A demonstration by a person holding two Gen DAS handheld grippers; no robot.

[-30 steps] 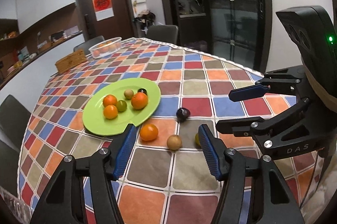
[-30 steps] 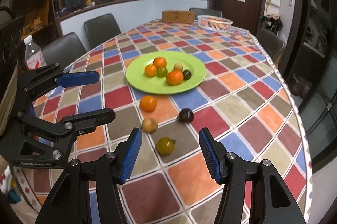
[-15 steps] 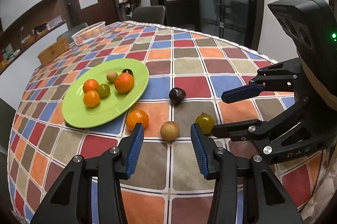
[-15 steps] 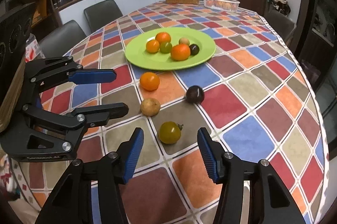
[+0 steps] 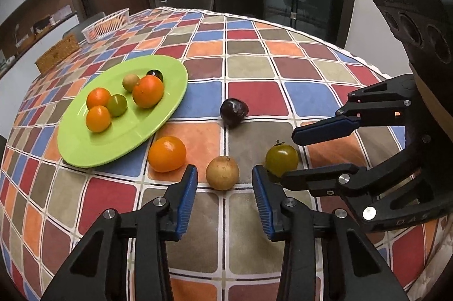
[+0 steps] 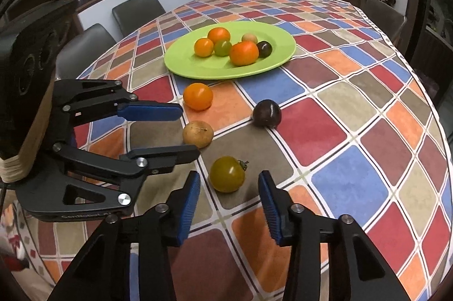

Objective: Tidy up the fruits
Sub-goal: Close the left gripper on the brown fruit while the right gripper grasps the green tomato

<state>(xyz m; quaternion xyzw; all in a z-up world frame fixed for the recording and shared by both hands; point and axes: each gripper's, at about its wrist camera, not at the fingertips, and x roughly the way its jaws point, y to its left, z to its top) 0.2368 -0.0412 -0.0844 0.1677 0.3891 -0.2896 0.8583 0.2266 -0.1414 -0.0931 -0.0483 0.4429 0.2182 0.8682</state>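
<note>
A tan round fruit point(image 5: 222, 173) lies on the checked tablecloth between the blue pads of my left gripper point(image 5: 224, 179). Its jaws are closing, with a gap still on both sides of the fruit. A green tomato point(image 6: 227, 174) sits between the pads of my right gripper point(image 6: 228, 182), which is also closing without touching it. Each gripper shows in the other's view: the right gripper point(image 5: 288, 156) flanks the tomato point(image 5: 281, 158), and the left gripper point(image 6: 189, 132) flanks the tan fruit point(image 6: 197, 133). An orange fruit point(image 5: 167, 153) and a dark plum point(image 5: 234, 112) lie loose nearby.
A green plate point(image 5: 85, 148) with several fruits on it stands just beyond the loose ones. At the far end of the table are a white basket point(image 5: 106, 24) and a wicker box point(image 5: 58, 53). Dark chairs point(image 6: 136, 10) line the table's sides.
Both grippers have come down toward the table and their jaws have narrowed. The tan fruit now sits between the left pads and the green tomato between the right pads.
</note>
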